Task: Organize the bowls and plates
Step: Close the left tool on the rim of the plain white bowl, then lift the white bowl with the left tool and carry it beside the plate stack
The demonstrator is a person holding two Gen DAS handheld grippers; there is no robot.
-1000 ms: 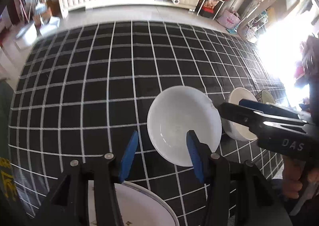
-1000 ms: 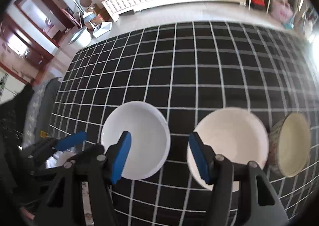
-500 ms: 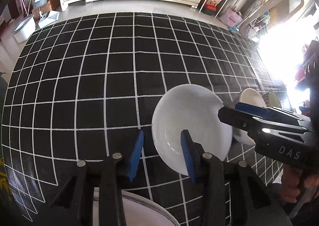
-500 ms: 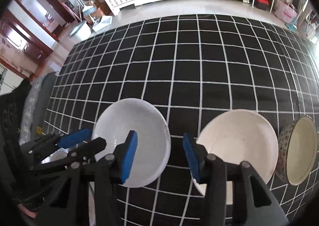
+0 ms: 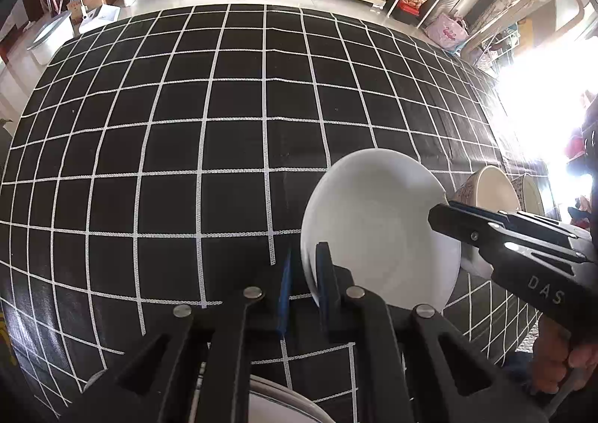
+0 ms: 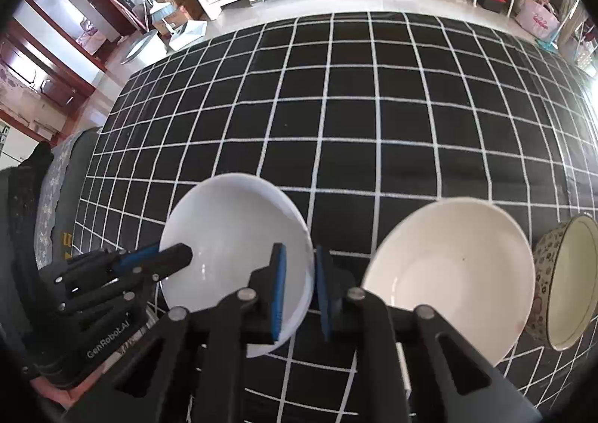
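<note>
On the black checked cloth of the bench (image 6: pixel 373 116), toward its near edge, the white bowl (image 6: pixel 231 236) sits as the landmark. Both grippers have it by the rim: the left gripper (image 5: pixel 301 273) is clamped on the edge nearest its own camera, the right gripper (image 6: pixel 301 284) on the opposite edge, one blue pad inside the bowl and one outside in each case. Just beside the white bowl, on its right in the right wrist view, lies the cream bowl (image 6: pixel 456 266), and beyond that, almost touching it, the patterned bowl (image 6: pixel 568 281). Part of a white plate (image 5: pixel 276 400) shows below the left gripper, nearer the person than the white bowl.

The step in hand looks like a two-sided lift of the white bowl, probably to stack it with the other dishes. To do it well, both hands should rise together and keep the rim level, since a thin glazed edge can slip out of flat pads if one side leads. The bowl should clear the cream bowl's rim before moving sideways.

A second ago both sets of jaws stood wide apart, straddling the rim without pressing it; they have just been closing and now pinch it. The left gripper has also come down closer to the bowl.
</note>
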